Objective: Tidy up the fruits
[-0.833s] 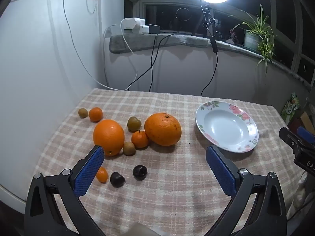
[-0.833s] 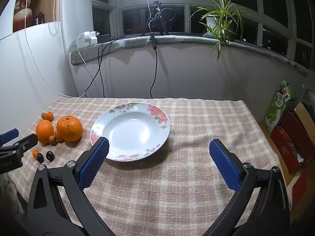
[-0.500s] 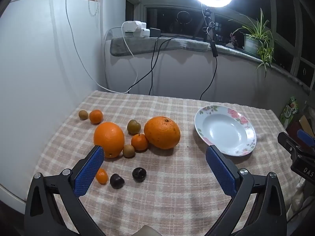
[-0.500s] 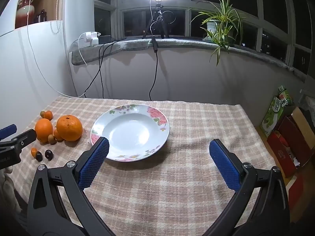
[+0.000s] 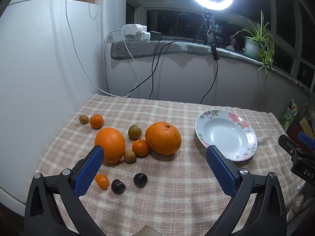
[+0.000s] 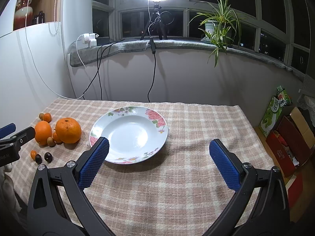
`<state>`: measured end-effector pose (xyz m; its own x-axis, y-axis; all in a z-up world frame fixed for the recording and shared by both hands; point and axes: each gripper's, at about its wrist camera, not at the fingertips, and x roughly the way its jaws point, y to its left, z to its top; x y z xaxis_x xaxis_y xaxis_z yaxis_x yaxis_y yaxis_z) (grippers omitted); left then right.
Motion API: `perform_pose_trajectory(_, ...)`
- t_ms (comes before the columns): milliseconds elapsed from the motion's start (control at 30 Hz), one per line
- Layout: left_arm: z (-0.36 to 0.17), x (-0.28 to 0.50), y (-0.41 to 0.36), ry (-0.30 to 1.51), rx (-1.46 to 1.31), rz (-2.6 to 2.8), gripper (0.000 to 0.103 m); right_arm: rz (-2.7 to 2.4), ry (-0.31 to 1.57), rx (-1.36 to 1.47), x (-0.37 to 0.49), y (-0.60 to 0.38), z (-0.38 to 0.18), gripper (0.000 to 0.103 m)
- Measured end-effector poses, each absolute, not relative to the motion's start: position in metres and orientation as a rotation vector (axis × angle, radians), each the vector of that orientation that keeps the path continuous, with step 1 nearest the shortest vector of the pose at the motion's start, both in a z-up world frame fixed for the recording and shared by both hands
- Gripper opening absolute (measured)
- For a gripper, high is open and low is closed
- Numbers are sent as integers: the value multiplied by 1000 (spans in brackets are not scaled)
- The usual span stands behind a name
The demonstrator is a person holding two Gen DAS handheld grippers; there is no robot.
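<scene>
Nothing has been sorted yet: every fruit lies loose on the counter (checked cloth, soft weave) and the plate holds nothing. Left tool is seen released, jaws wide, nothing between them; right tool likewise released and empty, hanging over the cloth at 6 o'clock of the plate. Next move is judged a first pick, a wide grasp for a round one. Large orange (pebbled skin) sits at 9 o'clock of the plate; smooth orange further left. Small mandarin, brownish longans, glossy dark fruits and an oval kumquat are clustered around them.
</scene>
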<state>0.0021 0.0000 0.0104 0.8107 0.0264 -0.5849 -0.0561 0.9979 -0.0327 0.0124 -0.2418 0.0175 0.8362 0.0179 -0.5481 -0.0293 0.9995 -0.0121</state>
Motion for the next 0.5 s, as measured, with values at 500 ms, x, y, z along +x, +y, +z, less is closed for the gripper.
perform_pose_trajectory(500, 13, -3, -1, 612, -51, 42, 102, 26, 576, -21, 11, -242, 16, 103)
